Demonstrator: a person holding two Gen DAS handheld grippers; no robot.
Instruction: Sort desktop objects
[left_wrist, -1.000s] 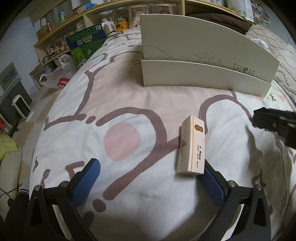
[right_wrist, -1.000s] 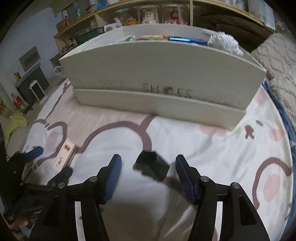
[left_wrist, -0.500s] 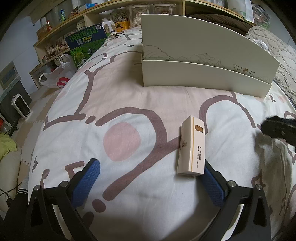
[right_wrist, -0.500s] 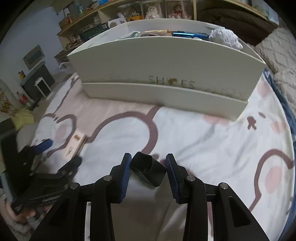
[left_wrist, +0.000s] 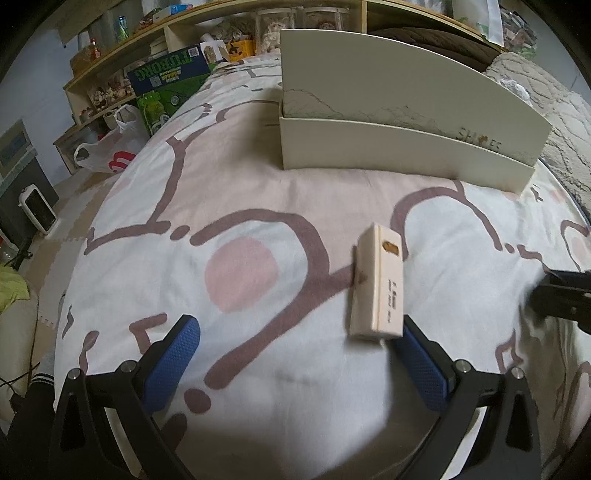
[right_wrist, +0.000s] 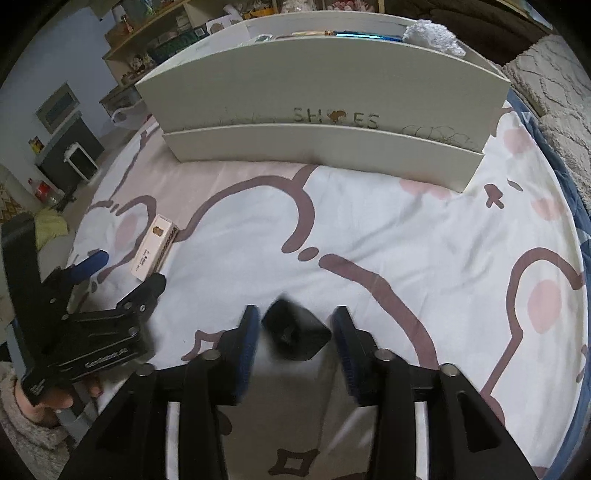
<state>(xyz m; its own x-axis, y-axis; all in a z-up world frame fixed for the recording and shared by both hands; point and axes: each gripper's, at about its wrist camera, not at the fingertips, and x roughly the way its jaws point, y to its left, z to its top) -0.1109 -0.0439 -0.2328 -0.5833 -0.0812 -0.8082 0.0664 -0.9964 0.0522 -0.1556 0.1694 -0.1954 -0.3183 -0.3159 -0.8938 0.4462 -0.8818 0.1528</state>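
The small black block (right_wrist: 293, 334) sits between the blue pads of the right gripper (right_wrist: 295, 332) — jaws drawn in beside it, though motion blur hides whether they actually touch. Left of it, the cream carton (left_wrist: 378, 284) lies flat on the bed sheet (left_wrist: 258, 206), its near end just at the right pad of the left gripper (left_wrist: 295, 354) — jaws spread wide, holding nothing. Behind stands the white "SHOES" box (right_wrist: 325, 118), well apart.

Cluttered wooden shelving (left_wrist: 110, 77) beyond patterned bedsheet (left_wrist: 258, 369)
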